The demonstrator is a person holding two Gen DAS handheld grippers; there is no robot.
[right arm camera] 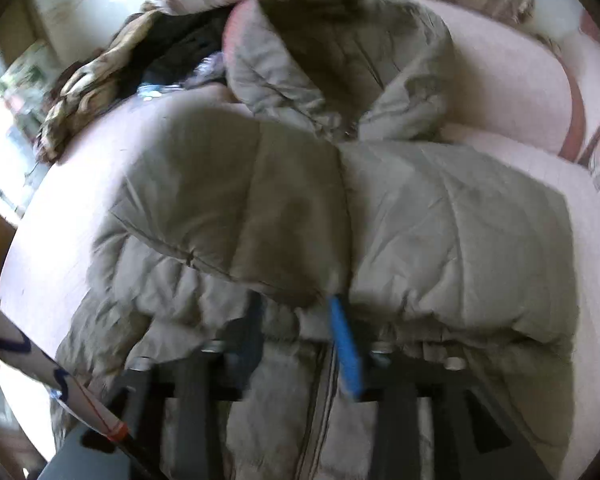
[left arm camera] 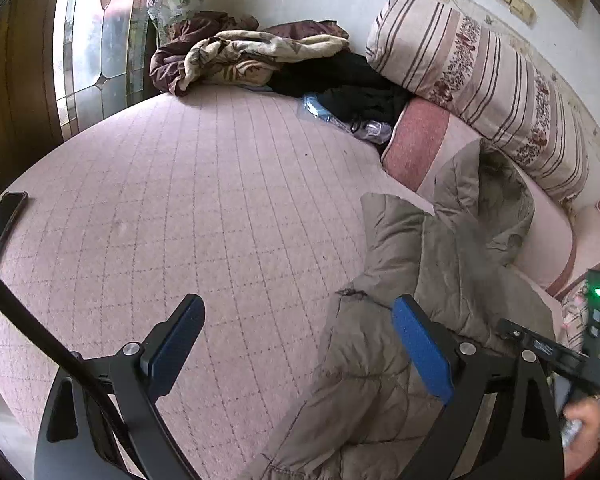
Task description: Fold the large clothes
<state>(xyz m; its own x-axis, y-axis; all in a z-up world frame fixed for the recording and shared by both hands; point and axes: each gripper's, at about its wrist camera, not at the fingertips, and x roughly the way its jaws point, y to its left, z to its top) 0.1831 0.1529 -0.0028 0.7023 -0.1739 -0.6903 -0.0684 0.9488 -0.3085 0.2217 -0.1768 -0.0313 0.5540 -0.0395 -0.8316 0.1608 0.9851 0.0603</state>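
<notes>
A grey-olive quilted hooded coat (left arm camera: 412,272) lies on the pink bed, its hood up against a pink pillow. My left gripper (left arm camera: 300,316) is open and empty above the sheet, its right finger over the coat's left edge. In the right wrist view the coat (right arm camera: 440,216) fills the frame, partly folded over itself. My right gripper (right arm camera: 296,312) has its blue pads narrowly apart with a bunched fold of the coat's lower part between them. That view is motion-blurred. The right gripper's body also shows in the left wrist view (left arm camera: 556,348).
The pink quilted bed sheet (left arm camera: 180,208) stretches left. A phone (left arm camera: 4,220) lies at its left edge. A heap of blankets and dark clothes (left arm camera: 260,60) sits at the far end. A striped bolster (left arm camera: 484,80) and a pink pillow (left arm camera: 416,140) line the wall.
</notes>
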